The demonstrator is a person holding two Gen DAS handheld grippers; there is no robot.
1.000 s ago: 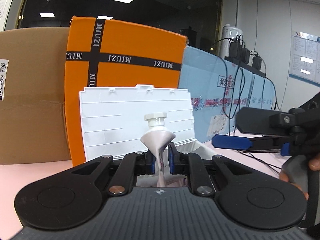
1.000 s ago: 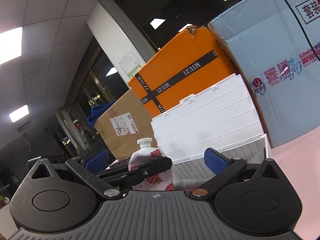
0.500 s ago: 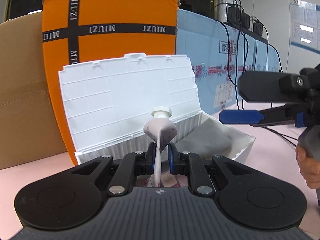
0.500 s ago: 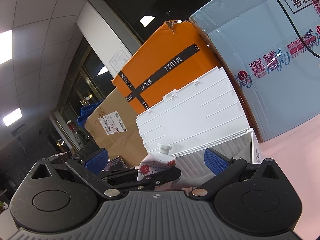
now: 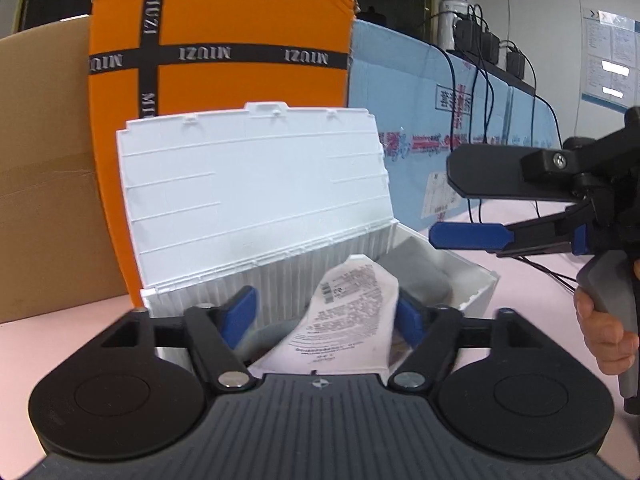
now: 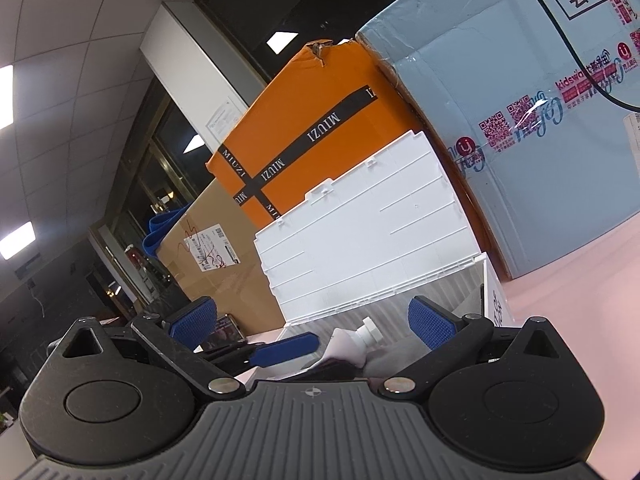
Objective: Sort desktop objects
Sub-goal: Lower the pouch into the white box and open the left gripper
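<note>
1. The left hand-held gripper (image 5: 325,314) is hovering over the near edge of the open white ribbed plastic storage box (image 5: 476,284), its blue-padded fingers (image 5: 239,312) spread wide and gripping nothing.
2. The soft white squeeze tube with printed label text (image 5: 352,320) is lying between those open fingers, tilted, its flat crimped end nearest the camera. Its upper part is leaning into the box over the grey contents (image 5: 416,280). Whether it is touching the right pad cannot be told.
3. In the right wrist view the same tube (image 6: 348,346) is pointing its white screw cap (image 6: 370,330) up and to the right, inside the box (image 6: 490,292).
4. The right hand-held gripper (image 6: 312,322) is also standing wide open and holding nothing. In the left wrist view it (image 5: 460,204) is hanging above the box's right end, carried by a bare hand (image 5: 604,336).
5. The box's hinged white lid (image 5: 256,192) is standing upright against the orange cardboard box with black MIUZI bands (image 5: 248,16).
6. A brown cardboard carton (image 5: 44,168) is sitting to the left of the orange box and a light blue printed carton (image 5: 420,128) to the right, all along the far edge of the pink bench (image 5: 60,344).
</note>
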